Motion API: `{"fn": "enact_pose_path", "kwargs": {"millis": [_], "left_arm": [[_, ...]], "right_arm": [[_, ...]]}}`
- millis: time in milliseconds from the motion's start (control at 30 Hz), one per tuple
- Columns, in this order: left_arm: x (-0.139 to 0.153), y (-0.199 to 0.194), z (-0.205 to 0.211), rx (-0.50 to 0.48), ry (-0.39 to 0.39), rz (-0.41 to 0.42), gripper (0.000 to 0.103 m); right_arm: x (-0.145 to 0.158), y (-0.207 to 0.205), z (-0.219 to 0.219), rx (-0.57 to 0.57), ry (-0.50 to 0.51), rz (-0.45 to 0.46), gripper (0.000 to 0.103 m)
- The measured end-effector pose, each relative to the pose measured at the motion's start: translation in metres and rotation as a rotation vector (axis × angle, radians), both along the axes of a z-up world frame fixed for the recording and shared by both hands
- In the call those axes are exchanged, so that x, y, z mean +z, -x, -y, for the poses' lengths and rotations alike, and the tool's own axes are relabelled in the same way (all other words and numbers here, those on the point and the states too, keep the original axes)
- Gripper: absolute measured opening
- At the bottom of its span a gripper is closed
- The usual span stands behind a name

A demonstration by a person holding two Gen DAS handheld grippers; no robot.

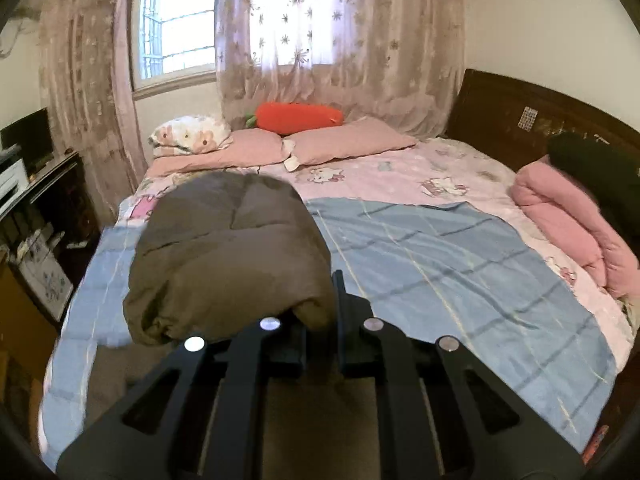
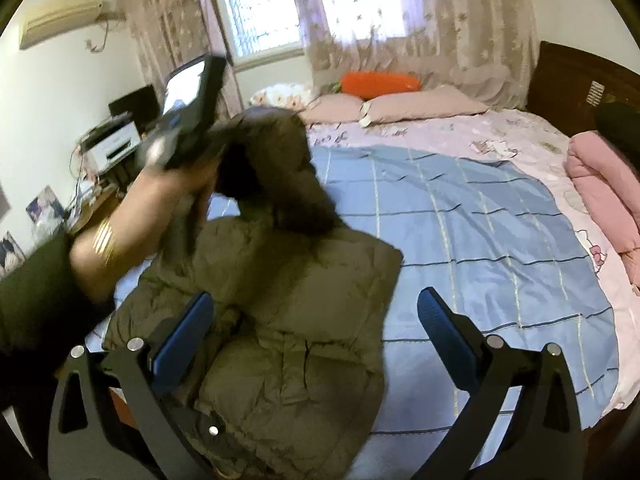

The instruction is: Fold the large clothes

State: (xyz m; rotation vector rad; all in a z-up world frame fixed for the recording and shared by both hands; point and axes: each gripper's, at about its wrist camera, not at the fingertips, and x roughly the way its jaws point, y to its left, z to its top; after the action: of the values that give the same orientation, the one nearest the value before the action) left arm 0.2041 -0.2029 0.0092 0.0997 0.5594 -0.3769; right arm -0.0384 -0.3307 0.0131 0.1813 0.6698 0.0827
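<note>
Left gripper pinches the olive padded jacket, lifted above the blue checked sheet.
Right gripper hangs wide open, empty; the bulky hood end could slip free and undo the fold.

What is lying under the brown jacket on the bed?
Under the brown jacket lies a blue checked sheet, spread over a pink cartoon sheet. The left claw lifts one part of the jacket. What the jacket's main body covers cannot be seen.
</note>
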Motion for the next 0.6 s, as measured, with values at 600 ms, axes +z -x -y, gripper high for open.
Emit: {"fn": "enact_pose_path", "kwargs": {"millis": [600], "left_arm": [[-0.206,0.184,-0.040,0.205,0.198,-0.359,0.022]], "right_arm": [[-0.016,-0.036,-0.015,-0.041,0.019,-0.066,0.102]]}}
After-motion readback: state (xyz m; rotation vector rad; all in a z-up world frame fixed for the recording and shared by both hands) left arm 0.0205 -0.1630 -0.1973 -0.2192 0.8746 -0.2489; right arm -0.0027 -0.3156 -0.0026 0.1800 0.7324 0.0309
